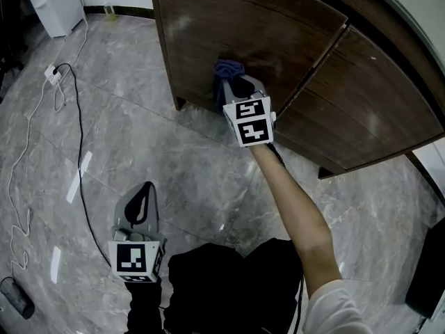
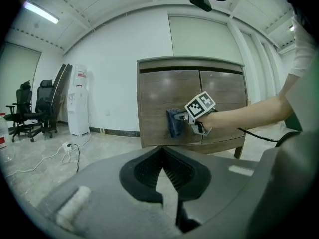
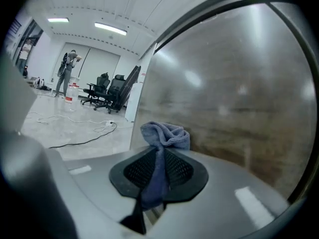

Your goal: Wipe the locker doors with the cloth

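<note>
While the right gripper (image 1: pixel 236 85) pinches the blue cloth (image 1: pixel 226 69) tight, the cloth sits against the left locker door (image 1: pixel 229 26).
The cloth is low on that brown door, near the gap beside the right locker door (image 1: pixel 361 110). The left gripper (image 1: pixel 142 204) hangs over the grey floor (image 1: pixel 208 179), its fingers closed together on nothing. Bare floor lies in front of the locker. A black cable (image 1: pixel 78 138) and a white plug strip (image 1: pixel 52 74) lie well off to the left. Both cubes show black and white squares.

Grippers, two: left gripper (image 2: pixel 164 171), right gripper (image 1: pixel 234 83); cloth (image 3: pixel 167 133), one; locker doors (image 1: pixel 243 26) (image 1: pixel 368 103), two; office chairs (image 2: pixel 24 106) (image 2: pixel 46 98), two; water dispenser (image 2: pixel 79 101), one; power strip (image 1: pixel 52 74), one.
</note>
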The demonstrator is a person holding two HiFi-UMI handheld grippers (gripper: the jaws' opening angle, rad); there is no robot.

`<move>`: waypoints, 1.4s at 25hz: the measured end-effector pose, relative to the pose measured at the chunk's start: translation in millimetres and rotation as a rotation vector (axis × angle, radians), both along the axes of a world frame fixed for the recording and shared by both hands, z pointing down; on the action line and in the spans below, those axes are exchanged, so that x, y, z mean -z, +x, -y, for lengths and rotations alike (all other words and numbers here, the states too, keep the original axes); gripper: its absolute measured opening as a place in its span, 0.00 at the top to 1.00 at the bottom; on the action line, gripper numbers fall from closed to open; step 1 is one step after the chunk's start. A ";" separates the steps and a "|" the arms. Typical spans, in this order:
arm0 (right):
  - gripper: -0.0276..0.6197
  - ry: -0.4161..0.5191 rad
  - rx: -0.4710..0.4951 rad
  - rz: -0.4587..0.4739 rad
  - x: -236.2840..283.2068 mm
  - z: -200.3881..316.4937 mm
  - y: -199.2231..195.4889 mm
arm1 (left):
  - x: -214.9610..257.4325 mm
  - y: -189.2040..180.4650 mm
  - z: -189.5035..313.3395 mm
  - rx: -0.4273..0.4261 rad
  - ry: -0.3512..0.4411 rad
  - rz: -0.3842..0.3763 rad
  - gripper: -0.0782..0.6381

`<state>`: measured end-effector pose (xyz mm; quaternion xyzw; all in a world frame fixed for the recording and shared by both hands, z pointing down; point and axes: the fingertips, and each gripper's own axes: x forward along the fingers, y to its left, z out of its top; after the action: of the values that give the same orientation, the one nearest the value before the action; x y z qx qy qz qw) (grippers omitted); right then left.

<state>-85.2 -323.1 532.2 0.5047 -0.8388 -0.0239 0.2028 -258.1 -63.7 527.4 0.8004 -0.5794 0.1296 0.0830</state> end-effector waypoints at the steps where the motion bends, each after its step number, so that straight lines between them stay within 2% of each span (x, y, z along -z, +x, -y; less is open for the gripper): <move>1: 0.87 0.020 0.003 0.001 12.6 1.1 -0.8 | 0.5 0.7 -0.6 -0.002 -0.001 -0.003 0.89; 7: 0.87 0.119 0.017 0.024 82.9 7.4 -8.0 | 11.6 2.7 -1.1 -0.011 0.013 -0.001 0.89; 13: 0.87 0.174 0.018 0.066 129.1 8.0 -8.4 | 14.2 -3.0 -3.0 -0.001 0.024 -0.002 0.89; 23: 0.87 0.283 0.041 0.072 202.3 12.8 -15.4 | 16.7 -3.2 -1.8 0.001 0.028 0.000 0.89; 28: 0.87 0.318 0.049 0.122 237.4 14.1 -19.9 | 16.2 0.9 -2.0 -0.002 0.025 -0.001 0.89; 35: 0.87 0.356 0.042 0.144 242.9 14.4 -21.2 | 10.6 -2.8 -2.3 0.009 0.016 -0.002 0.89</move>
<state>-106.4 -337.5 289.4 0.5154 -0.8440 -0.1398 0.0493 -261.0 -61.4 516.8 0.7985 -0.5840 0.1239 0.0777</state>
